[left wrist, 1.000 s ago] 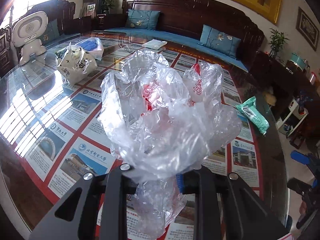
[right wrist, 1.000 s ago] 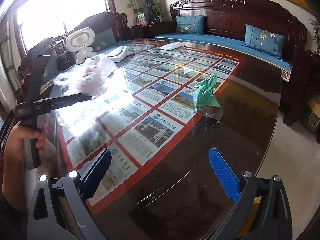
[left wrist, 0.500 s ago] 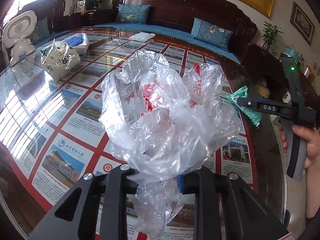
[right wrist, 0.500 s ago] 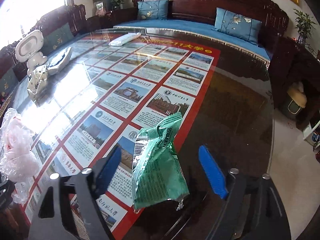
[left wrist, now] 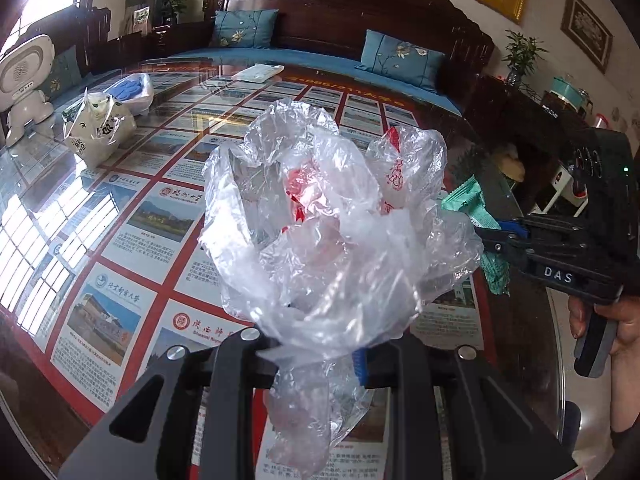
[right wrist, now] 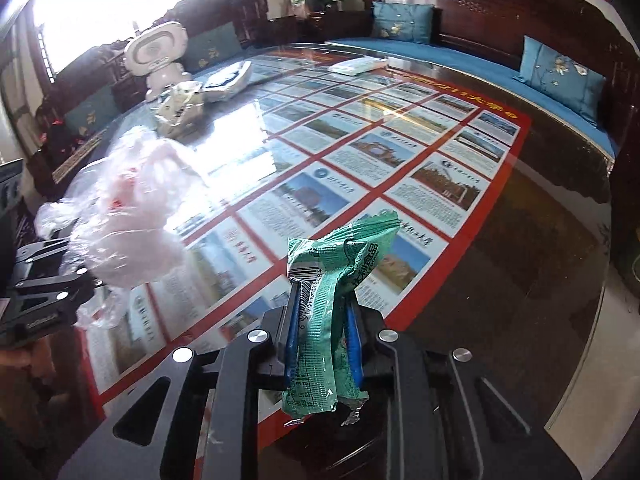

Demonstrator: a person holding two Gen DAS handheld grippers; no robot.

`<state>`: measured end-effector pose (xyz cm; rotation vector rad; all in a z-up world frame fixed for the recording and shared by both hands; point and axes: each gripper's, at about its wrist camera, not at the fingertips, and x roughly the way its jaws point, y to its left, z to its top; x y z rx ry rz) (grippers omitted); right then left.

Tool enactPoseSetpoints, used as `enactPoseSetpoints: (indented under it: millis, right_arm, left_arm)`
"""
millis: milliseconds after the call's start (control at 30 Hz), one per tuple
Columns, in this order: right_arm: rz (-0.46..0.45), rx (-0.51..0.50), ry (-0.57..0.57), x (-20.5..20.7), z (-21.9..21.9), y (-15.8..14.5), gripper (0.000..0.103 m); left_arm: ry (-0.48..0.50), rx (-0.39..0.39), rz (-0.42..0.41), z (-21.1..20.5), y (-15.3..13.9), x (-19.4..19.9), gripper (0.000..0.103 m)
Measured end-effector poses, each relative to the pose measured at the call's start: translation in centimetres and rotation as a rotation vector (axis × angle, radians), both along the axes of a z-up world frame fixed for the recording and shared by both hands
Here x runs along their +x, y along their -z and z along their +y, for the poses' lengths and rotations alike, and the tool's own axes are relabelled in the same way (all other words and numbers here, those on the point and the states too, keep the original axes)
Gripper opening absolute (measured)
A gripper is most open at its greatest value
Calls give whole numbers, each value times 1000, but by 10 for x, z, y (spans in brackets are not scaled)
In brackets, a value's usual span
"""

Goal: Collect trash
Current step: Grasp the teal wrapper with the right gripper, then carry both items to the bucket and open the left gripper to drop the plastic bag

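Note:
My left gripper [left wrist: 320,360] is shut on a crumpled clear plastic bag [left wrist: 332,220] with red print, held above the glass table [left wrist: 120,200]. The bag also shows at the left of the right wrist view [right wrist: 128,216]. My right gripper [right wrist: 324,332] is shut on a green snack wrapper [right wrist: 332,304], lifted off the table. That wrapper [left wrist: 472,204] and the right gripper [left wrist: 492,236] show at the right of the left wrist view, close beside the bag.
A white printed bag [left wrist: 96,136] and a clear bag with blue contents [left wrist: 132,88] lie at the far left. A white robot toy [left wrist: 24,88] stands by them. A white pack [left wrist: 260,72] lies at the far side. A wooden sofa [left wrist: 360,40] runs behind.
My right gripper closed on the green wrapper and lifted it off the table, coming close to the left gripper. The left gripper still holds the plastic bag.

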<state>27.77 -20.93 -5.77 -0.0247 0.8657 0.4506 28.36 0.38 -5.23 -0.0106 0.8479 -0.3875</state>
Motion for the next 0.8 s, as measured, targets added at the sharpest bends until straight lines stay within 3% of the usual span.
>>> enactPoseSetpoints:
  millis: [200,400,800]
  right_arm:
    - [15,91,-44,-45,-15,-18,20]
    - [-9,97,-21,-94,-47,-27,20]
    - [-36,81,155,-178,-164,-13,20]
  left_arm:
    - [63,-1,-10,-18,-13,-35,25]
    - [164,17,-1,-59,-19,-69,25]
    - [378,48,61,-202,-6,-109,25]
